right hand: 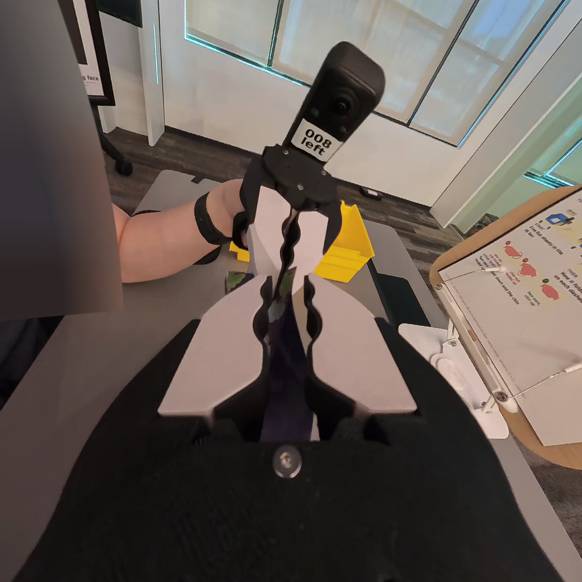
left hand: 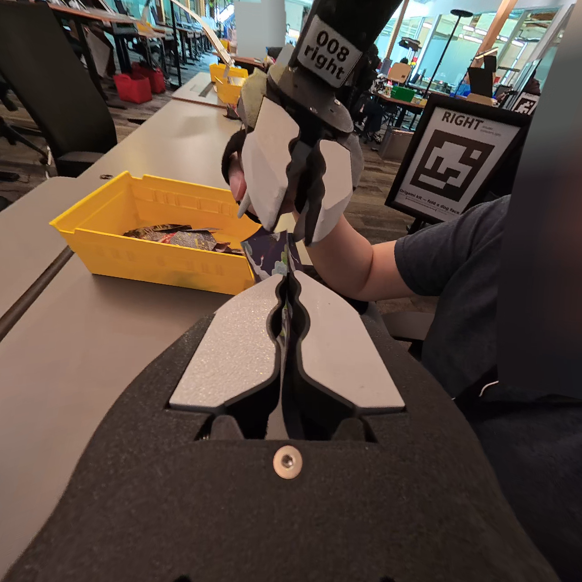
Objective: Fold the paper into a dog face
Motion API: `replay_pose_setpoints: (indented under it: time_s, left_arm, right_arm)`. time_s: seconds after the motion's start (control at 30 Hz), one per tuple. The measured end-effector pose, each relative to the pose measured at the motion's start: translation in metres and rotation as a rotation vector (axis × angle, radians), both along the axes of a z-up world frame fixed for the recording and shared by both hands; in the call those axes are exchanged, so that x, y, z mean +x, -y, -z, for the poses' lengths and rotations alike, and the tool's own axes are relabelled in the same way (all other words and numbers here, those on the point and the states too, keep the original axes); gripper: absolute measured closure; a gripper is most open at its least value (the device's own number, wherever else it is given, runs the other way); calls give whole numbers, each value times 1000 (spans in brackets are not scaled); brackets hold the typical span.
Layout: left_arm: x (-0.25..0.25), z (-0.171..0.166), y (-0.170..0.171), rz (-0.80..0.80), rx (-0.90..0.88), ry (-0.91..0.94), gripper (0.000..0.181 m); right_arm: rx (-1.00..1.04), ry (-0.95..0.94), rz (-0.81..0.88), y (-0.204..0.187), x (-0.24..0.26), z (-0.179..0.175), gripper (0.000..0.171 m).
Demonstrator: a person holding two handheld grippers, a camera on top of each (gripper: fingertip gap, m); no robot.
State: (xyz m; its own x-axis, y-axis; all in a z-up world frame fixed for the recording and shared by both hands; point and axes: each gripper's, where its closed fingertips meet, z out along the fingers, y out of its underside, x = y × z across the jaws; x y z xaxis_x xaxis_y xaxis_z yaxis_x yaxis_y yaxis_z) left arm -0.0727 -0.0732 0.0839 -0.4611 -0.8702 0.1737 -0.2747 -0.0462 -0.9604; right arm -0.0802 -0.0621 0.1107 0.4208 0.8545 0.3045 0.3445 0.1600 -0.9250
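Left gripper [left hand: 288,280] was clamped on the dark navy patterned paper sheet [left hand: 271,255], held in the air above the grey table [left hand: 94,362], just right of the yellow plastic bin [left hand: 151,261]. Right gripper [right hand: 285,283] sat narrowly open around the far end of the sheet, grip unclear. Risk: a tear or stray crease if the two pulled apart or twisted. Paper stood edge-on, its long axis running between the grippers.
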Motion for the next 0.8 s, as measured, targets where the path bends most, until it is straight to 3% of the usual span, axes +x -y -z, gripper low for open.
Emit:
replay_pose_setpoints:
  time_s: [0.13, 0.27, 0.4, 0.6, 0.8]
  left_arm:
    - [1, 3, 2, 8, 9, -13, 181]
    - [2, 5, 4, 13, 23, -26, 181]
    - [2, 4, 5, 9, 29, -21, 181]
    - [1, -2, -2, -70, 100, 7, 163]
    - [4, -7, -4, -120, 131, 26, 171]
  right_arm:
    - [-29, 46, -6, -1, -2, 10, 153]
    - [-77, 32, -50, 2, -4, 13, 170]
    - [-119, -2, -61, 1, -3, 13, 170]
    - [-203, -121, -62, -6, 5, 5, 169]
    - [-240, -178, -93, -7, 8, 2, 170]
